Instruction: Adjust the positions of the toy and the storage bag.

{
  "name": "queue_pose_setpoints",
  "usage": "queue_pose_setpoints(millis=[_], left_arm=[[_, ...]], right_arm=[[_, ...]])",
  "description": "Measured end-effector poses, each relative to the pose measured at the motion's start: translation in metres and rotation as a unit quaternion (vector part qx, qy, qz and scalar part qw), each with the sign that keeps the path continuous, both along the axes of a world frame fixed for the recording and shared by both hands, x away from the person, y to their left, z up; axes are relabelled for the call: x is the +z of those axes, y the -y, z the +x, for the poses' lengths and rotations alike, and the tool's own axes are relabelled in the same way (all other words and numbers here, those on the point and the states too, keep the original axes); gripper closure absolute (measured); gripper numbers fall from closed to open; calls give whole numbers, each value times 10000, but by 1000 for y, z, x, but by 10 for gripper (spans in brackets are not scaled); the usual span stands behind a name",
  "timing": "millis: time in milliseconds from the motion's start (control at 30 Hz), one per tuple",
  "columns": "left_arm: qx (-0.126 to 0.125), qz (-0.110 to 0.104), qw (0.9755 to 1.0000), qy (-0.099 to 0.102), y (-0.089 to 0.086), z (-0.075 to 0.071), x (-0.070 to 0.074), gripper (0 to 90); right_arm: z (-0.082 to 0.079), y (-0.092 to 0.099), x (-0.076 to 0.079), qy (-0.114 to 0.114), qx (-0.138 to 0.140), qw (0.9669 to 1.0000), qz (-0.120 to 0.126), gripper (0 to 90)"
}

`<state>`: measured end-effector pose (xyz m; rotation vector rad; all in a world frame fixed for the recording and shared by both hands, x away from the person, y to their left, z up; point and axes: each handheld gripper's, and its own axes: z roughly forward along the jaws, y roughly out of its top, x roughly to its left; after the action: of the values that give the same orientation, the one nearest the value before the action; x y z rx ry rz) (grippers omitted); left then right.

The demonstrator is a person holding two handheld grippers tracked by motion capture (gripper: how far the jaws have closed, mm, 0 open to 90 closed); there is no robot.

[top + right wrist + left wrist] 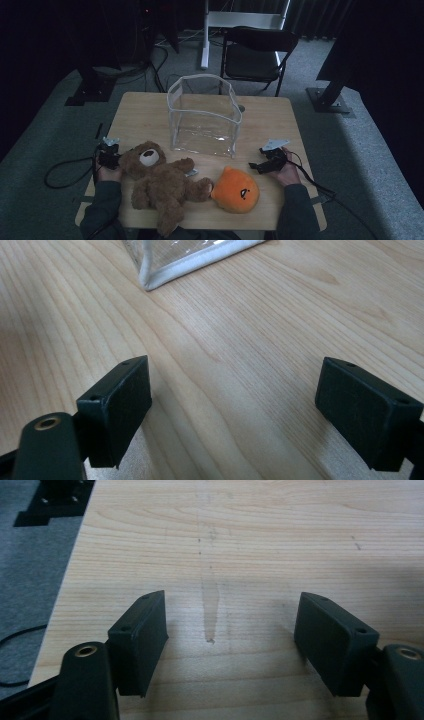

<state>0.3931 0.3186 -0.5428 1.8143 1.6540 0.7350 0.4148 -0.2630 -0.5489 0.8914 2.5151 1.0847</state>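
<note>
Teddy bear (157, 182) and orange toy (236, 190) lie at lower centre of the high view, before the clear bag (204, 115), apparently for packing; left gripper (107, 155) and right gripper (267, 161) flank them. Left gripper view: jaws wide, empty, over table (250, 540). Right gripper view: jaws wide, empty, bag corner (195, 257) upper centre.

On the table (135, 112) a see-through bag (204, 116) stands at the middle, toward the far edge. Nearer the person, a teddy bear (160, 182) lies on its back to the left, and a round plush toy (236, 190) sits just right of it, touching the bear's paw. The left gripper (108, 155) rests at the table's left edge, beside the bear's head; the right gripper (267, 161) lies right of the plush toy. Behind the table stands a chair (255, 55).
</note>
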Motion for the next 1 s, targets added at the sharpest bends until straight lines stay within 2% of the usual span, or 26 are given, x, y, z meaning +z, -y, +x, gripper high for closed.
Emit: queue_pose_setpoints(millis=[167, 233, 600, 767, 1000], left_arm=[[-76, -50, 10000, -14, 0, 1, 0, 296], [-99, -54, 9999, -16, 1, 1, 0, 298], [-48, -53, 10000, -9, 1, 2, 0, 298], [-38, -52, 10000, -8, 2, 2, 0, 298], [-30, -53, 10000, -12, 2, 2, 0, 298]], right_arm=[[-1, 0, 1, -17, -90, 10000, -27, 146], [-2, 0, 3, -85, -211, 9997, -97, 179], [-5, -3, 5, -167, -513, 9984, -164, 173], [-5, -6, 5, -224, -560, 9979, -226, 138], [-7, -5, 8, -344, -587, 9973, -289, 140]])
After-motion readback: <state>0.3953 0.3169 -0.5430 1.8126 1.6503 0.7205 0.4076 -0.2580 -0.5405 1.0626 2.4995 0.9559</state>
